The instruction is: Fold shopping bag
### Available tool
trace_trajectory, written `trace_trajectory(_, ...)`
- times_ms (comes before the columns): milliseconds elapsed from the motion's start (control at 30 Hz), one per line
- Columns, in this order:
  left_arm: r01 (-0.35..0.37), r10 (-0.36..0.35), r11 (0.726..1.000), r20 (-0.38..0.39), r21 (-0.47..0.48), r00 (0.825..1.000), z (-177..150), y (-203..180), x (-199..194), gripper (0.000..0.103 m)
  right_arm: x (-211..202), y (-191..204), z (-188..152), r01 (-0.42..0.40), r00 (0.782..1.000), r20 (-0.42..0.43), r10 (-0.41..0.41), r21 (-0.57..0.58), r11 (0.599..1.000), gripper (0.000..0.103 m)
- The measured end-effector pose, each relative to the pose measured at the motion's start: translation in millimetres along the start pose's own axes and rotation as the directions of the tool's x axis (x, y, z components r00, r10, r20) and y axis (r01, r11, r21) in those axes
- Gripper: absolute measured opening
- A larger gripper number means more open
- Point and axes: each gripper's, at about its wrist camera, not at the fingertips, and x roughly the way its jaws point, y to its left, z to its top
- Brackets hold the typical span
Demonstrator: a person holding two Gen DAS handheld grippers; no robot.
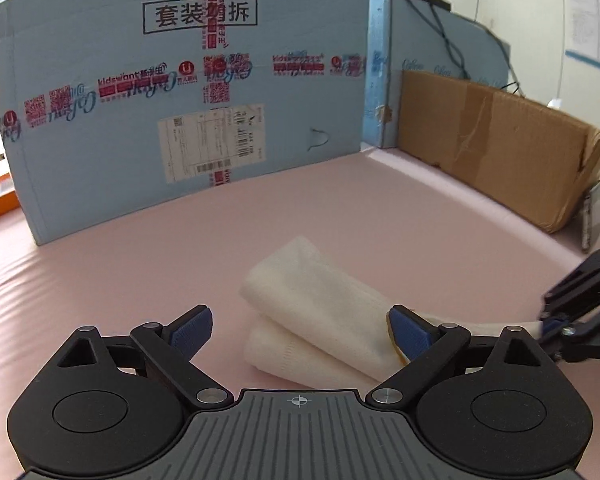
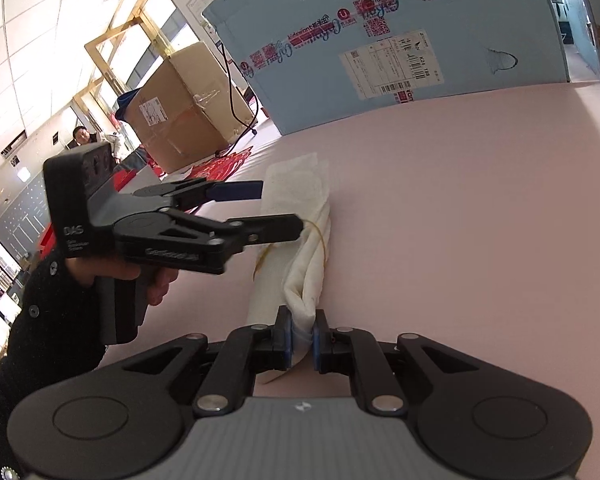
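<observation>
Pinching one end of the folded shopping bag [image 2: 300,236], the right gripper [image 2: 301,342] holds it while the left gripper's [image 1: 300,330] jaws gape wide.

The blue box [image 1: 180,120] carries a black-framed line of Chinese print, "套装勿拆", near its top edge, partly crossed by red tape. The red tape [image 1: 132,88] that runs across and down the box bears the brand "kidswant", QR codes and round red badges with a white "U". Pale script lettering under the tape is too faint to read. A white shipping label [image 1: 211,142] sits low on the box with barcodes; in the right wrist view "K24 188" can be read on it, the fine print cannot. The left gripper [image 2: 278,210] body shows "DAS" in pale letters, with smaller lines below that are illegible.
</observation>
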Motion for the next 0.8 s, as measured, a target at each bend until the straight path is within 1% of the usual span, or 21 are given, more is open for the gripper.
trace_trajectory(67,0.029,-0.025,0.994,0.045,-0.102,0.999,0,10,-10,0.097,-2,-3,2,0.000,1.000,0.004,0.000,0.007,1.000,0.011)
trace_trajectory(100,0.031,-0.021,0.986,0.060,-0.165,0.998,0,16,-11,0.097,-3,-5,3,0.002,1.000,0.006,-0.002,0.011,1.000,0.011)
trace_trajectory(133,0.016,-0.002,0.977,0.063,-0.211,0.998,0,21,-8,0.097,-3,-6,4,0.003,1.000,0.007,-0.003,0.015,1.000,0.011)
trace_trajectory(200,-0.055,0.065,0.962,0.029,-0.267,0.997,0,26,4,0.095,-3,-6,4,0.006,1.000,0.007,-0.006,0.012,1.000,0.012)
trace_trajectory(233,-0.060,0.065,0.956,0.009,-0.287,0.998,-1,27,11,0.094,-2,-6,5,0.009,1.000,0.007,-0.009,0.007,1.000,0.013)
trace_trajectory(267,-0.061,0.061,0.950,-0.010,-0.305,0.998,-2,27,17,0.086,-2,-5,5,0.011,1.000,0.007,-0.011,0.005,1.000,0.014)
trace_trajectory(300,-0.039,0.035,0.949,-0.018,-0.312,0.999,-4,27,22,0.075,-2,-5,5,0.012,1.000,0.007,-0.012,0.003,1.000,0.015)
trace_trajectory(333,-0.034,0.031,0.954,-0.014,-0.297,0.999,-5,22,23,0.071,-1,-5,5,0.013,1.000,0.008,-0.013,0.002,1.000,0.015)
trace_trajectory(367,-0.030,0.028,0.960,-0.013,-0.278,1.000,-4,18,24,0.055,-1,-5,5,0.013,1.000,0.009,-0.013,0.001,1.000,0.015)
trace_trajectory(400,-0.027,0.025,0.965,-0.012,-0.260,1.000,-3,14,24,0.049,-2,-5,5,0.013,1.000,0.011,-0.013,0.001,1.000,0.015)
trace_trajectory(433,-0.022,0.020,0.970,-0.011,-0.242,1.000,-2,10,24,0.048,-2,-5,5,0.011,1.000,0.013,-0.011,0.001,1.000,0.015)
trace_trajectory(467,-0.010,0.009,0.974,-0.004,-0.228,1.000,-1,8,23,0.041,-4,-4,5,0.010,1.000,0.021,-0.010,-0.003,1.000,0.015)
trace_trajectory(533,0.014,-0.012,0.979,0.011,-0.201,1.000,2,4,22,0.039,-12,-3,6,0.010,0.999,0.042,-0.010,-0.015,1.000,0.015)
trace_trajectory(600,0.042,-0.032,0.981,0.054,-0.191,0.998,9,-2,15,0.039,-22,-3,7,0.009,0.998,0.065,-0.008,-0.020,1.000,0.015)
trace_trajectory(667,0.070,-0.053,0.984,0.102,-0.166,0.993,19,-14,10,0.039,-41,-4,10,0.004,0.994,0.106,-0.002,-0.023,1.000,0.015)
trace_trajectory(733,0.099,-0.078,0.987,0.155,-0.129,0.985,31,-29,6,0.039,-61,-2,13,0.022,0.988,0.152,-0.015,-0.040,0.999,0.015)
trace_trajectory(800,0.129,-0.107,0.987,0.208,-0.094,0.972,44,-46,3,0.039,-85,-1,16,0.048,0.978,0.205,-0.034,-0.063,0.997,0.015)
